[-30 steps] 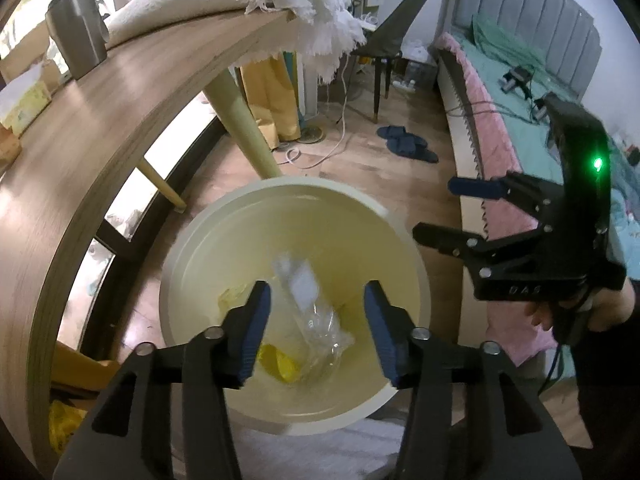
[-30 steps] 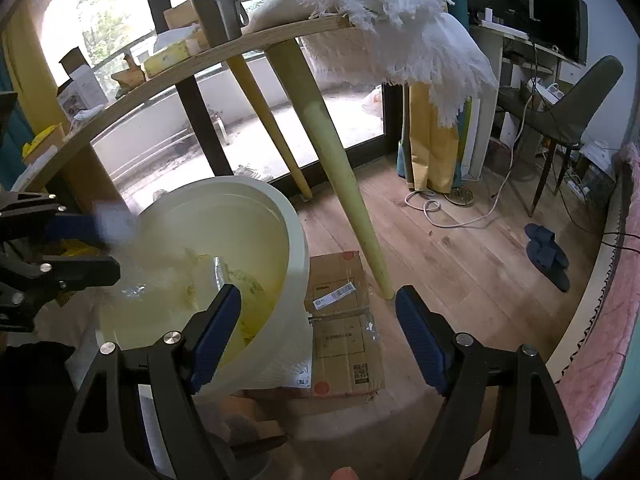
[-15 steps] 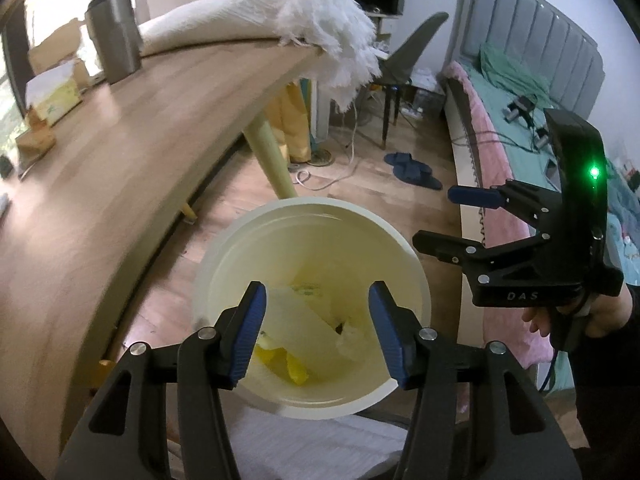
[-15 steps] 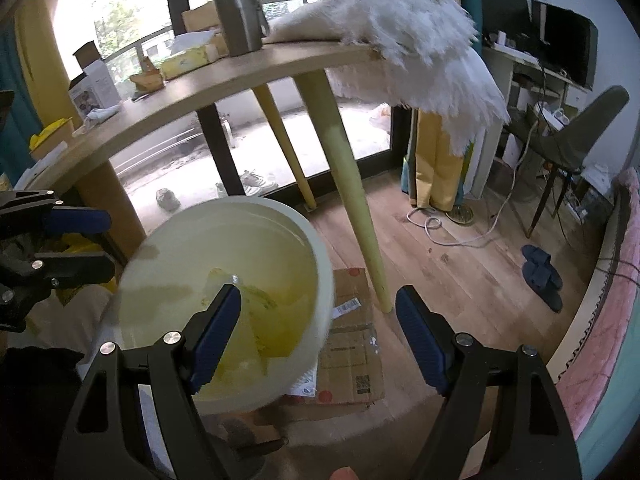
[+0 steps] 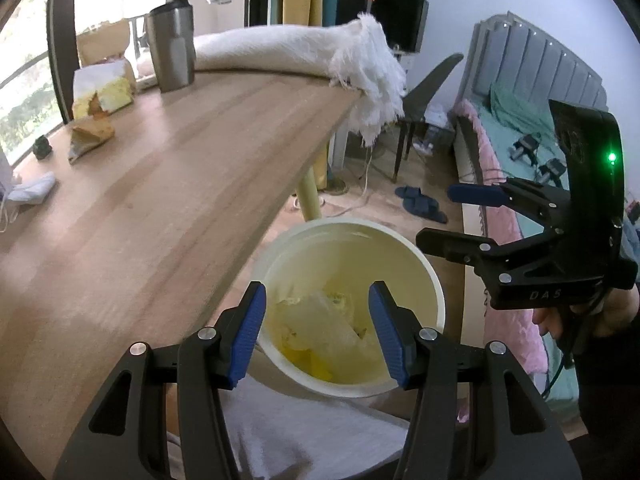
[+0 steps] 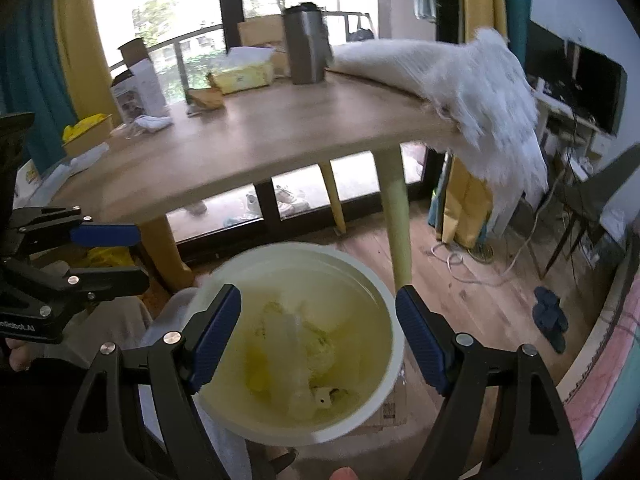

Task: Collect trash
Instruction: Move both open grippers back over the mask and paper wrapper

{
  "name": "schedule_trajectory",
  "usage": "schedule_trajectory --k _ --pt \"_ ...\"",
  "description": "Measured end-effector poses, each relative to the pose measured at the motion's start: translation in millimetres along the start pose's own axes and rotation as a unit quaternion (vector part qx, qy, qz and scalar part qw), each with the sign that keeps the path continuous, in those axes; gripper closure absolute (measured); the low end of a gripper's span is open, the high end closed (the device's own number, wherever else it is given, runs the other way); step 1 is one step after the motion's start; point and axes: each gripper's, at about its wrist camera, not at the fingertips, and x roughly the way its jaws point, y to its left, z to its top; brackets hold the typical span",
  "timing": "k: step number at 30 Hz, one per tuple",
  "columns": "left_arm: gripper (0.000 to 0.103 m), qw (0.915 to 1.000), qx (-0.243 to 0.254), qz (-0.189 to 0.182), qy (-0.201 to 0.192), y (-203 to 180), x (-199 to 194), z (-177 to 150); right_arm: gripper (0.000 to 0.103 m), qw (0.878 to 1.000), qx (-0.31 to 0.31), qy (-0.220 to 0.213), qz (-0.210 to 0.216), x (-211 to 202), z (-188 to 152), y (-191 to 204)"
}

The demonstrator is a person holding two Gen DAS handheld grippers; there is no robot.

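A cream round bin (image 5: pixel 434 280) stands on the floor beside the wooden table (image 5: pixel 168 208). It holds clear plastic wrap (image 5: pixel 320 320) and yellow scraps. My left gripper (image 5: pixel 318 332) hovers open above the bin with nothing between its fingers. My right gripper (image 6: pixel 318 320) also hangs open and empty over the bin (image 6: pixel 304 247). Each gripper shows in the other's view: the right gripper (image 5: pixel 436 214) at the right, the left gripper (image 6: pixel 142 258) at the left. On the tabletop lie a crumpled wrapper (image 5: pixel 90 136) and a white crumpled wad (image 5: pixel 32 192).
A steel tumbler (image 5: pixel 172 46), a yellow tissue pack (image 5: pixel 102 92) and a white fringed throw (image 5: pixel 360 60) sit on the table's far side. A cardboard box (image 6: pixel 394 408) lies under the bin. A chair (image 5: pixel 428 88), slippers (image 5: pixel 420 204) and a bed (image 5: pixel 520 132) are to the right.
Both grippers have risen away from the bin, so the tabletop has come into view. The clear plastic seen dropping between the left fingers now lies in the bin.
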Motion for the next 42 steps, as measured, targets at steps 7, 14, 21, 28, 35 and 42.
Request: schedule_trajectory --k 7,14,21,28,35,42 --pt "0.046 0.9995 0.005 0.006 -0.032 14.3 -31.5 -2.6 0.023 1.0 -0.027 -0.011 0.006 -10.7 24.4 30.6" --pt "0.046 0.9982 -0.009 0.024 -0.054 42.5 -60.6 -2.4 0.023 0.998 -0.056 -0.017 0.014 -11.6 50.8 62.5" --pt "0.046 0.9959 -0.029 0.051 -0.069 80.9 -90.9 -6.8 0.023 0.996 -0.086 -0.018 0.028 -1.1 79.9 100.1" --pt "0.046 0.9918 -0.062 0.085 -0.072 128.7 -113.9 -16.6 0.023 0.993 -0.113 -0.02 0.041 14.7 108.5 136.3" --pt "0.046 0.9868 -0.096 0.11 -0.07 173.4 -125.2 -18.8 0.023 0.99 -0.131 -0.016 0.05 33.9 137.4 159.4" --pt "0.046 0.9839 -0.112 0.119 -0.072 205.5 -123.4 -7.0 0.023 0.988 -0.142 -0.008 0.058 57.5 161.1 173.2"
